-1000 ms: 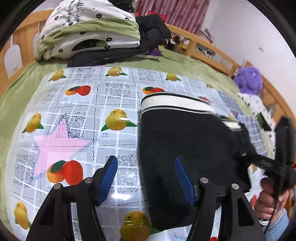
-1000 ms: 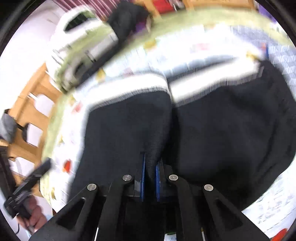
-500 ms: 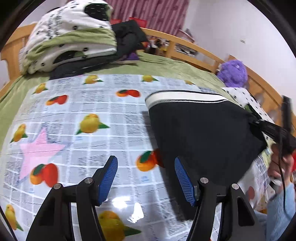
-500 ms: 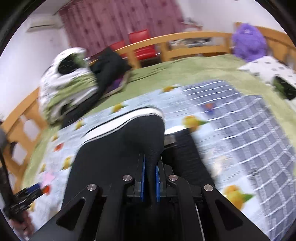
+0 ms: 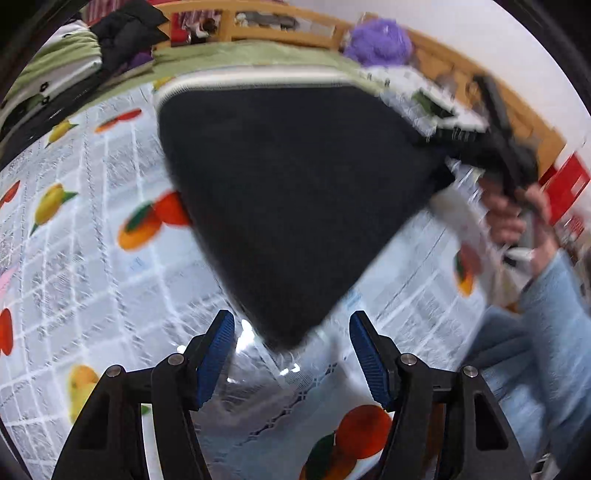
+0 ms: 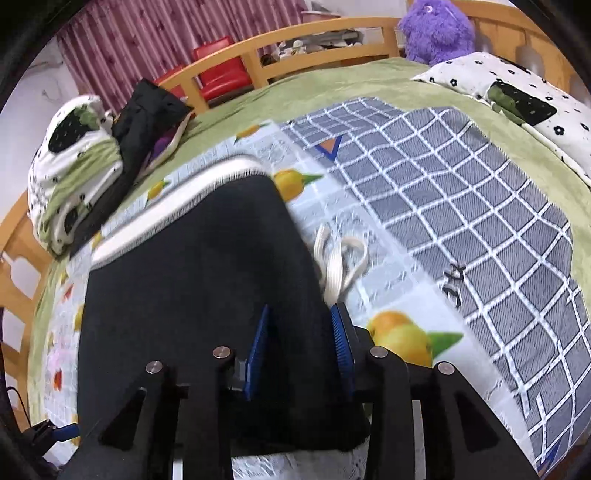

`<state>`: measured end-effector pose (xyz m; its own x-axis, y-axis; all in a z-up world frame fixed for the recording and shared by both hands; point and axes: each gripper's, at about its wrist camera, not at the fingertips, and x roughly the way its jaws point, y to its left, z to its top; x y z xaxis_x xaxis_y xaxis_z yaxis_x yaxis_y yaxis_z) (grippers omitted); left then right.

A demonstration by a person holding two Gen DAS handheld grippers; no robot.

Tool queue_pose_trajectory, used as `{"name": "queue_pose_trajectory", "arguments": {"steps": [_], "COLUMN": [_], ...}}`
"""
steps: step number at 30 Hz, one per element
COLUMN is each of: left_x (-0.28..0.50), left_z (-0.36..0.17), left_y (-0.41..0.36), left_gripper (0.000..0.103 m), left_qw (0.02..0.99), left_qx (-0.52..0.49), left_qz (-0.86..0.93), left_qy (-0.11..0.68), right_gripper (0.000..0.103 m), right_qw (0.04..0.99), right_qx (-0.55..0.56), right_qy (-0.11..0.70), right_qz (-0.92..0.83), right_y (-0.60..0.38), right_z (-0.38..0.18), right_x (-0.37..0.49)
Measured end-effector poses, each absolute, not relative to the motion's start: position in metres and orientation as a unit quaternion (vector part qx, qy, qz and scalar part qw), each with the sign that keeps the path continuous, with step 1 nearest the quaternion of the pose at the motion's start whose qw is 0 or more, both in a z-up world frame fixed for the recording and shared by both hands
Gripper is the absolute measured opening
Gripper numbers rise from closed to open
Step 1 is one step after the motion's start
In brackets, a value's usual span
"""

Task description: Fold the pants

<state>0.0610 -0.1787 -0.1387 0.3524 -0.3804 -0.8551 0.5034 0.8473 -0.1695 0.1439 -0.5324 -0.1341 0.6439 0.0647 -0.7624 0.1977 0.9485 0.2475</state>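
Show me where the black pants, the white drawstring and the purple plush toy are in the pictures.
black pants (image 5: 295, 192): left wrist view, middle of the dark fabric.
white drawstring (image 6: 341, 258): right wrist view, on its loop.
purple plush toy (image 6: 437, 31): right wrist view, on its body.

The black knitted pants look matt and softly napped, with a ribbed cream-white elastic waistband at about eleven o'clock from the right gripper. A flat woven cream drawstring lies at one o'clock of its fingers. Beneath them, the fruit-printed plastic sheet is smooth and glossy, throwing back glare. The grey checked cloth looks coarser-woven and dull. The olive-green bedspread appears velvety and matt. The light wooden bed rail has a smooth varnished sheen. The purple plush toy is shaggy. The grippers' blue finger pads are ridged and rubbery on matt black plastic frames.
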Motion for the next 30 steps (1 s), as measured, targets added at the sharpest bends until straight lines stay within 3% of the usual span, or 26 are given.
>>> {"name": "queue_pose_trajectory", "arguments": {"steps": [4,5,6,9,10,12,15,20,25,29,30], "left_x": [0.071,0.076,0.082,0.085,0.086,0.088,0.092,0.081,0.046,0.027,0.021], "left_z": [-0.143,-0.144,-0.143,-0.135,-0.131,-0.118,-0.099,-0.076,-0.103,-0.133,-0.132], "left_y": [-0.189,-0.191,-0.191,-0.184,-0.179,-0.158,-0.121,-0.024,0.035,0.042,0.046], "left_gripper": [0.058,0.049,0.032,0.025,0.024,0.023,0.022,0.022,0.024,0.028,0.035], "left_qw": [0.879,0.884,0.886,0.899,0.900,0.905,0.919,0.924,0.913,0.899,0.899], "left_qx": [0.074,0.069,0.049,0.024,0.020,0.001,-0.007,-0.036,-0.024,-0.002,0.000], "left_qz": [-0.176,-0.172,-0.178,-0.151,-0.149,-0.146,-0.115,-0.043,-0.014,-0.027,-0.027], "left_qy": [0.438,0.429,0.426,0.411,0.408,0.399,0.378,0.378,0.407,0.437,0.436], "right_gripper": [0.044,0.048,0.054,0.061,0.059,0.043,0.032,0.030,0.030,0.038,0.044], "right_qw": [0.891,0.888,0.880,0.858,0.858,0.861,0.867,0.839,0.834,0.843,0.842], "right_qx": [0.171,0.182,0.205,0.237,0.236,0.231,0.212,0.204,0.150,0.112,0.102], "right_qy": [0.419,0.422,0.429,0.455,0.455,0.452,0.445,0.470,0.481,0.489,0.494], "right_qz": [-0.033,-0.031,-0.025,0.005,0.016,0.035,0.077,0.182,0.227,0.197,0.191], "right_y": [-0.534,-0.537,-0.541,-0.542,-0.540,-0.531,-0.490,-0.395,-0.315,-0.298,-0.298], "right_z": [-0.137,-0.138,-0.143,-0.154,-0.156,-0.152,-0.138,-0.139,-0.143,-0.149,-0.147], "right_x": [0.142,0.142,0.145,0.154,0.155,0.155,0.152,0.149,0.144,0.146,0.145]}}
